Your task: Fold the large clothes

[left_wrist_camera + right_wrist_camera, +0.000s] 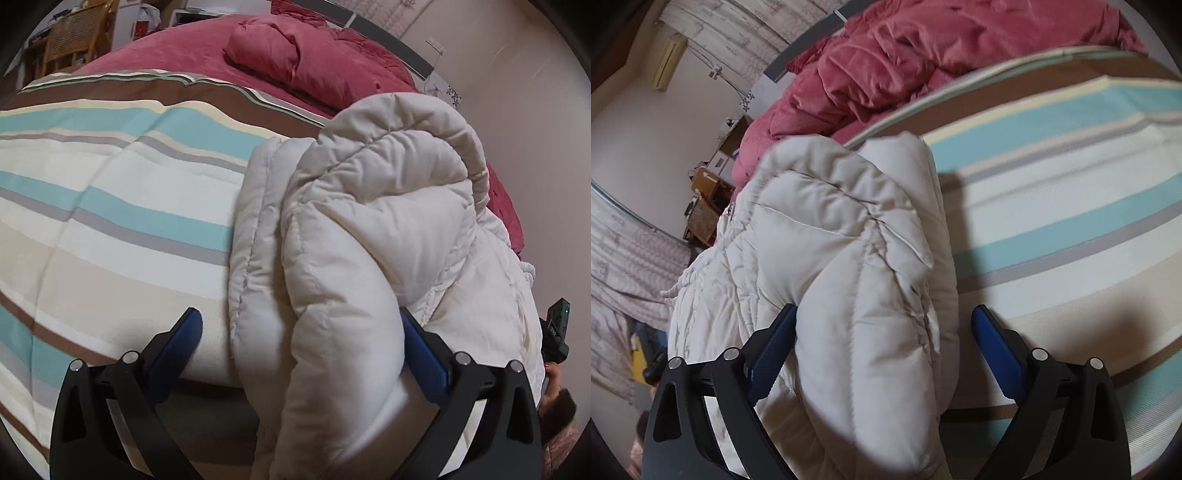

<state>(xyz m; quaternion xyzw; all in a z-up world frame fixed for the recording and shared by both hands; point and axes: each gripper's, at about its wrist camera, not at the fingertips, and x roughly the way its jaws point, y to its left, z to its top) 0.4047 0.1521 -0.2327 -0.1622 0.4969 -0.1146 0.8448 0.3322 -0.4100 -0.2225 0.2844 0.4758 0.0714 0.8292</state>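
the bed under its striped cover fills most of what i see, with a red duvet bunched at the far end by the wall. on it lies the big cream puffer jacket, heaped along the right side of the bed in the left view and the left side in the right view, so it sits between my two hands. its long axis runs from near me away toward the red bedding, with a padded fold or sleeve draped down into both sets of fingers. my left gripper stands wide, the padded roll lying between the blue pads and against the right-hand one, not pinched. my right gripper is wide too, the same kind of roll filling the gap and touching the left pad. both hands look about equally near to the cloth. i judge the next move turns on closing where i am and carrying the fold across toward the open striped cover, which is bare and roomy; the near bed edge is just below my fingers, so cloth could slide off there.
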